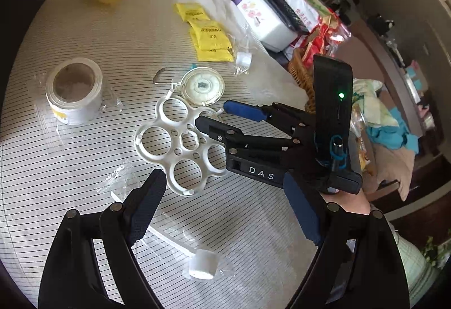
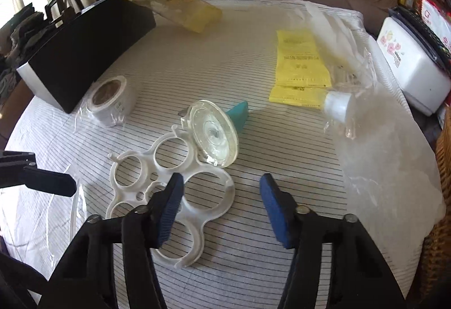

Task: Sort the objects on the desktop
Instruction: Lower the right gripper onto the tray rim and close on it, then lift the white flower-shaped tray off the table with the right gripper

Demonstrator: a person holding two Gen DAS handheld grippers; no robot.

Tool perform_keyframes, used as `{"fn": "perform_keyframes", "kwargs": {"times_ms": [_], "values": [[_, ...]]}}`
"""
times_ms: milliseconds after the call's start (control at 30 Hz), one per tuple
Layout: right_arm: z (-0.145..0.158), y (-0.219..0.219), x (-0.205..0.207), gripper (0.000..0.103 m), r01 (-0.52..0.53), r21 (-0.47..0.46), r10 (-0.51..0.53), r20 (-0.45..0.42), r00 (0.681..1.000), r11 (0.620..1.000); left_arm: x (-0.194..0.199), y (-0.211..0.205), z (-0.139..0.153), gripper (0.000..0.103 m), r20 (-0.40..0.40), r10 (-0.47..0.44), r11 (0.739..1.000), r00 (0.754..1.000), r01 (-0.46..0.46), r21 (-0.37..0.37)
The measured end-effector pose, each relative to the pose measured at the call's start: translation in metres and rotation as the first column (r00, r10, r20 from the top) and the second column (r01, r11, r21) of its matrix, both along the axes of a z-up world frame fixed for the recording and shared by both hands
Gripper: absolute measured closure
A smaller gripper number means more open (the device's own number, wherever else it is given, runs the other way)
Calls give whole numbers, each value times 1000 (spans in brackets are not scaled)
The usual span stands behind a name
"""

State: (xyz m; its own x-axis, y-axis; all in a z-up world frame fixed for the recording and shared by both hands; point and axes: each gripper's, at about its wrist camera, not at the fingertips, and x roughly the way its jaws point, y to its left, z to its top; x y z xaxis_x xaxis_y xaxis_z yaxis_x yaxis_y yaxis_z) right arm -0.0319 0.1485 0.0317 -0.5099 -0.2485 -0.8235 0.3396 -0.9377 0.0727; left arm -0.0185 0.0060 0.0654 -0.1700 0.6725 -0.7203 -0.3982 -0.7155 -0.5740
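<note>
The white plastic ring-holed rack lies flat on the striped bench, its edge between the right tool's parted, empty fingers; the left tool gapes wide just short of it.

White tablecloth with thin dark stripes. White ring tray. Yellow sachets with dark print, far right. Teal wedge behind clear round lid. Black box, far left. Blue pads on black right gripper.
</note>
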Motion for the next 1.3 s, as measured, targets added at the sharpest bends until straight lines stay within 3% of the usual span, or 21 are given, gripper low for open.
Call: {"fn": "perform_keyframes", "kwargs": {"times_ms": [133, 233, 333, 400, 433, 467, 533, 600, 700, 733, 1000, 1167, 1233, 1300], "values": [[-4, -11, 2, 50, -53, 56, 54, -30, 998, 997, -10, -19, 0, 19, 33, 70, 996, 997, -72, 60], [-5, -7, -3, 49, -44, 32, 44, 1, 999, 999, -17, -33, -2, 19, 84, 110, 984, 990, -120, 129], [-3, -9, -4, 55, -56, 28, 55, 36, 998, 998, -21, -39, -2, 19, 83, 135, 983, 987, -144, 116], [-2, -8, -4, 52, -61, -16, 62, 74, 995, 998, -23, -41, -4, 19, 92, 143, 982, 985, -153, 114], [-1, -8, -2, 42, -61, -43, 64, 86, 994, 997, -23, -42, -5, 19, 98, 146, 981, 984, -157, 117], [-2, -9, 0, 23, -64, -55, 69, 93, 993, 996, -23, -42, -6, 19, 104, 147, 980, 984, -160, 120], [-5, -19, 6, 16, -96, -10, 96, 86, 992, 995, -24, -43, -8, 19, 113, 149, 979, 982, -163, 123], [-5, -29, 12, 16, -127, 31, 125, 63, 990, 991, -24, -43, -8, 19, 117, 154, 978, 981, -169, 126], [-5, -32, 10, 20, -99, 15, 97, 81, 992, 995, -25, -43, -8, 19, 119, 156, 977, 981, -170, 127], [-4, -32, 10, 30, -95, 22, 93, 81, 992, 995, -25, -43, -8, 19, 118, 157, 977, 981, -171, 127], [1, -33, 11, 30, -95, 54, 91, 73, 993, 994, -25, -49, -6, 19, 121, 169, 973, 978, -186, 138], [25, -5, 9, 30, 4, -141, 7, 79, 997, 990, -26, -58, 1, 19, 119, 181, 958, 976, -203, 201], [37, 13, 10, 30, 70, -291, -44, 94, 995, 954, -27, -63, 5, 18, 134, 178, 937, 975, -210, 280], [45, 26, 13, 30, 115, -451, -66, 123, 990, 885, -27, -67, 9, 17, 149, 169, 909, 974, -213, 358]]}}
